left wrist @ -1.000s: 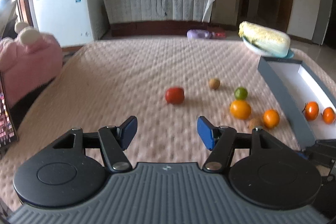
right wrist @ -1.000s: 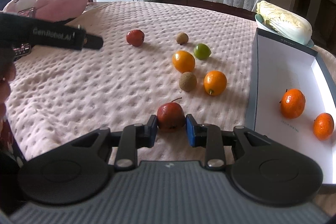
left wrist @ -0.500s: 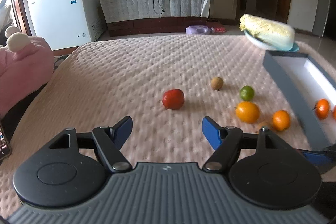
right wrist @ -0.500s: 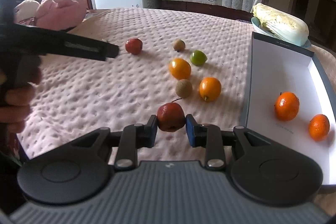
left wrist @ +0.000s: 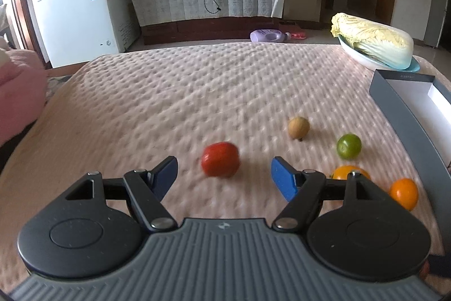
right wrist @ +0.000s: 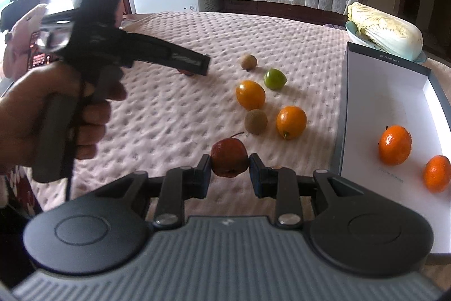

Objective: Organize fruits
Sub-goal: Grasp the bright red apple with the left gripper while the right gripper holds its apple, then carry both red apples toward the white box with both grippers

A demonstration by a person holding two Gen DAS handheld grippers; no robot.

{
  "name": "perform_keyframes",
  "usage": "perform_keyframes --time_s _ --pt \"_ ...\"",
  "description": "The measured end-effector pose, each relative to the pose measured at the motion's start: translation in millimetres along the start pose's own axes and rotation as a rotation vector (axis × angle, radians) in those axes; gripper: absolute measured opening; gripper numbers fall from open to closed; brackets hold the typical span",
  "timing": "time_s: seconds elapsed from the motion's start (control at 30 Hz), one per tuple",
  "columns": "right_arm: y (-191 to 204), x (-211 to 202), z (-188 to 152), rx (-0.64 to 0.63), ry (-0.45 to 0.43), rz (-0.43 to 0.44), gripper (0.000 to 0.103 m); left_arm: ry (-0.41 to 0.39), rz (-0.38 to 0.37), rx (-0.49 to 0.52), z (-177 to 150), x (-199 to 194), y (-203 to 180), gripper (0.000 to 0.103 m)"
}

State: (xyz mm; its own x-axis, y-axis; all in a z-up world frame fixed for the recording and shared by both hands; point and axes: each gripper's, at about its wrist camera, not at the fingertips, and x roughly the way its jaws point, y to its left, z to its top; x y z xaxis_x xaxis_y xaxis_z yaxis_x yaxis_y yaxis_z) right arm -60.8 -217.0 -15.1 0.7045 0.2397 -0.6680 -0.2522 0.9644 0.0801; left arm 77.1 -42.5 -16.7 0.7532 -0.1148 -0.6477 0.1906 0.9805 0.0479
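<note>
My left gripper (left wrist: pixel 224 174) is open, with a red tomato (left wrist: pixel 220 159) lying on the bedspread just ahead, between its blue fingertips. My right gripper (right wrist: pixel 229 169) is shut on a small dark red apple (right wrist: pixel 229 157) with a stem, held above the bedspread. Loose on the bedspread lie two oranges (right wrist: pixel 250 94) (right wrist: pixel 291 122), a green lime (right wrist: pixel 274 78) and two brown kiwis (right wrist: pixel 256 122) (right wrist: pixel 249 61). A grey-walled white box (right wrist: pixel 389 92) at the right holds two tangerines (right wrist: pixel 394 145) (right wrist: pixel 437 173). The left gripper also shows in the right wrist view (right wrist: pixel 194 64), covering the tomato.
A napa cabbage on a plate (left wrist: pixel 373 43) sits behind the box. A pink plush toy (left wrist: pixel 17 83) lies at the bed's left edge. A white freezer (left wrist: pixel 81 19) and a covered cabinet (left wrist: pixel 208 0) stand beyond the bed.
My left gripper has moved forward and down, so the tomato now lies between its open fingers. My right gripper has lifted slightly with the apple held.
</note>
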Motion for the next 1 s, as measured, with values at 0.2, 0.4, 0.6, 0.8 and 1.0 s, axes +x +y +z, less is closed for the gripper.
perform_keyframes --time_s 0.2,0.4,0.6,0.8,1.0 --pt "-1 0 1 0.002 0.002 0.007 0.032 0.028 -0.010 0.003 1 19 -11 0.067" --pt "-4 0 2 0.016 -0.003 0.003 0.032 0.026 -0.020 -0.010 1 27 -10 0.052" --pt "-4 -1 1 0.008 -0.004 -0.002 0.032 0.002 -0.025 0.005 -3 26 -12 0.048" --pt "-6 -1 3 0.023 -0.009 -0.014 0.032 0.004 -0.046 -0.029 -5 22 -7 0.039" --pt "-7 4 5 0.041 -0.014 -0.016 0.032 0.021 -0.044 -0.067 -7 13 -1 0.038"
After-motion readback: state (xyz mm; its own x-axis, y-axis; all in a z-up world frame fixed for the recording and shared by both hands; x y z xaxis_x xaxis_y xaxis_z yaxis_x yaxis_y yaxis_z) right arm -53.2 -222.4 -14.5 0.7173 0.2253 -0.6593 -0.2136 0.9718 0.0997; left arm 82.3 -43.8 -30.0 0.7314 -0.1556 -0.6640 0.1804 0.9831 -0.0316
